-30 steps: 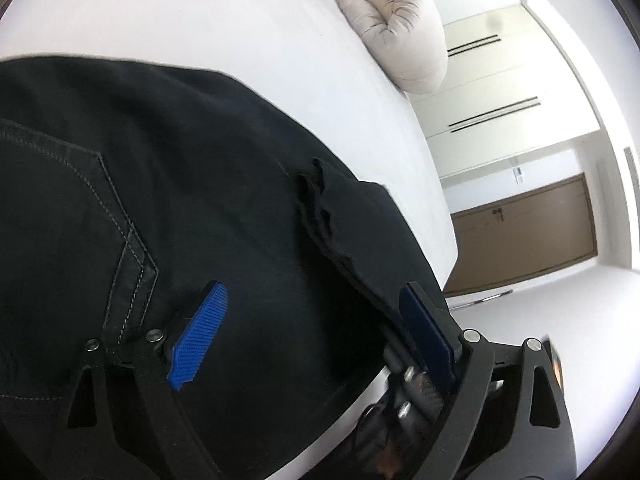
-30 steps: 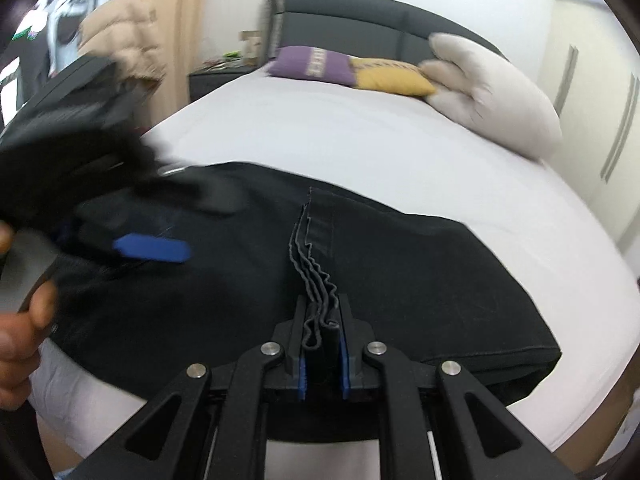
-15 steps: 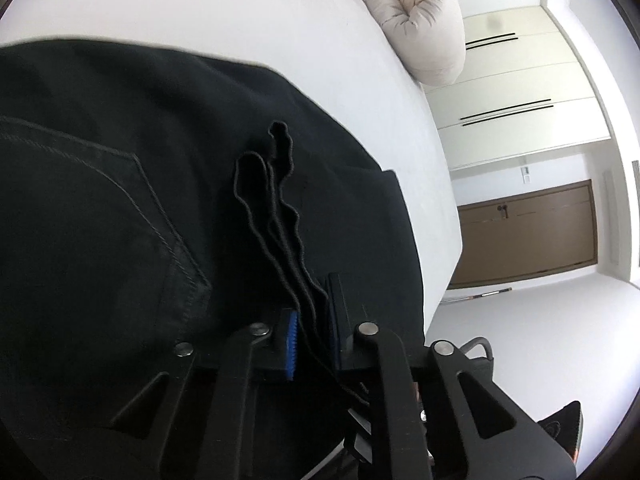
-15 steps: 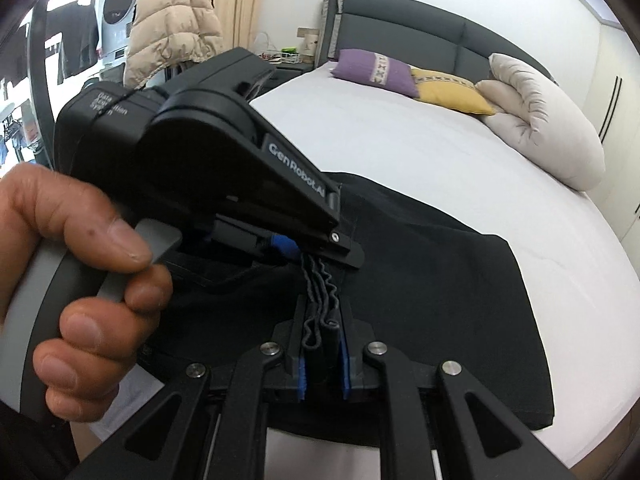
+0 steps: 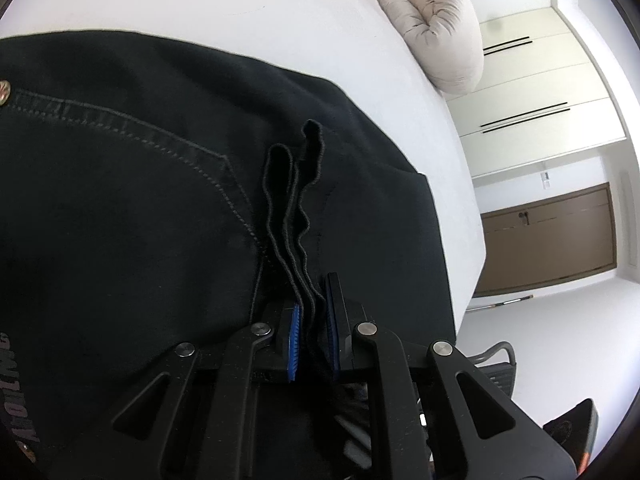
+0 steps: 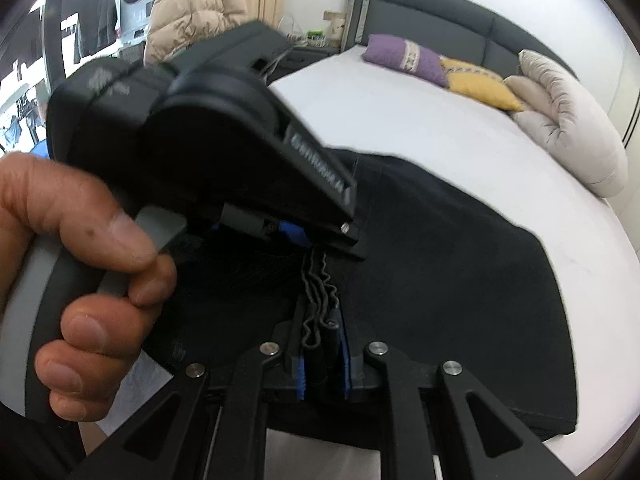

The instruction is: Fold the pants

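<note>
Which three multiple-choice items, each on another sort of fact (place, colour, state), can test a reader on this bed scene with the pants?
1. Where do the black pants lie?
A. on the white bed
B. on a chair
C. on the floor

2. Which colour is the cushion nearest the headboard?
A. green
B. red
C. purple

3. How is the left gripper?
A. wide open
B. shut on bunched pants fabric
C. shut on a pillow

Key: 1 A, white sheet shows around them; 2 C, the purple cushion lies there; 3 B, blue pads squeeze the folds.
</note>
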`<state>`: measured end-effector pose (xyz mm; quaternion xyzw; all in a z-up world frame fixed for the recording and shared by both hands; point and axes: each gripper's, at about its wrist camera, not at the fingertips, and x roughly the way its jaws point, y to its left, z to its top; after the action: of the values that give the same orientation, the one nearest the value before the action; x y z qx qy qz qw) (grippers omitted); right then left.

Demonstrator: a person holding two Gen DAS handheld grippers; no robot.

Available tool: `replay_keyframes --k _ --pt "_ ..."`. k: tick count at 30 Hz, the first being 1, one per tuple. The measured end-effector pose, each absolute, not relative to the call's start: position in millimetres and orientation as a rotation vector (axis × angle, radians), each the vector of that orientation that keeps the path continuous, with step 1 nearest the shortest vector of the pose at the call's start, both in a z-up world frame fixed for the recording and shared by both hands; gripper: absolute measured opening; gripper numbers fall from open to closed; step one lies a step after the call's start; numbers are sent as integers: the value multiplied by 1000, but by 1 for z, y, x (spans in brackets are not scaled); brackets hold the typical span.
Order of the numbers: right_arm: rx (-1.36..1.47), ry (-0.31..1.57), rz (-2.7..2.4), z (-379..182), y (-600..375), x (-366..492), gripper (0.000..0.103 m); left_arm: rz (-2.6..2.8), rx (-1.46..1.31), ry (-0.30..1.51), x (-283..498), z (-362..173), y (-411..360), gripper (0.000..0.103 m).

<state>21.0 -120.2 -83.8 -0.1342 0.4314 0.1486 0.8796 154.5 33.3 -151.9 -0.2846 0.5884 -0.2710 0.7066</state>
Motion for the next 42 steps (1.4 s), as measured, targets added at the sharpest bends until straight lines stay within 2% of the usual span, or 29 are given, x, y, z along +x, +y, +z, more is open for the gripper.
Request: replay_keyframes --k 2,4,5,6,8,10,12,15,16,19,22,30,31,32,33,36,42 --pt "-271 929 322 -89 -123 27 22 -600 -620 1313 160 -154 29 10" --pt "-224 937 349 -85 -129 28 44 -610 -614 1305 161 -154 30 10" --pt "-196 946 367 -83 -133 28 62 -608 -610 1302 160 -151 29 10" --pt "-148 956 402 -79 -140 28 67 -601 -606 1299 161 -147 26 11" --pt "-67 972 464 -71 -157 25 67 -570 -561 1279 158 -136 27 11" --pt "21 1004 522 -66 -178 18 59 -502 -474 1244 154 -122 31 11" --pt "151 1031 568 -60 -212 18 40 -423 -391 1197 151 -107 37 11" --pt "347 1022 508 -55 -272 28 26 -410 -256 1125 148 -84 19 11" --pt "404 1008 473 -54 -292 35 24 -430 -218 1106 146 -79 7 11" --pt "599 997 421 -55 -344 64 23 -509 -89 1090 132 -82 -30 11" --pt "699 1027 431 -64 -363 97 23 -531 -19 1149 121 -111 -53 11" --pt "843 1266 636 -135 -300 184 22 -557 -43 1122 108 -127 -48 11" --pt "865 1299 637 -150 -292 188 18 -561 -47 1120 108 -128 -47 11" --pt "882 1314 626 -160 -289 193 2 -564 -56 1121 107 -130 -44 11" --pt "915 1318 598 -170 -291 197 0 -569 -67 1123 107 -131 -41 11" --pt "1009 1268 552 -176 -312 207 0 -586 -100 1130 110 -135 -9 11" --pt "1104 1081 256 -165 -411 199 1 -593 -125 1128 113 -136 1 11"
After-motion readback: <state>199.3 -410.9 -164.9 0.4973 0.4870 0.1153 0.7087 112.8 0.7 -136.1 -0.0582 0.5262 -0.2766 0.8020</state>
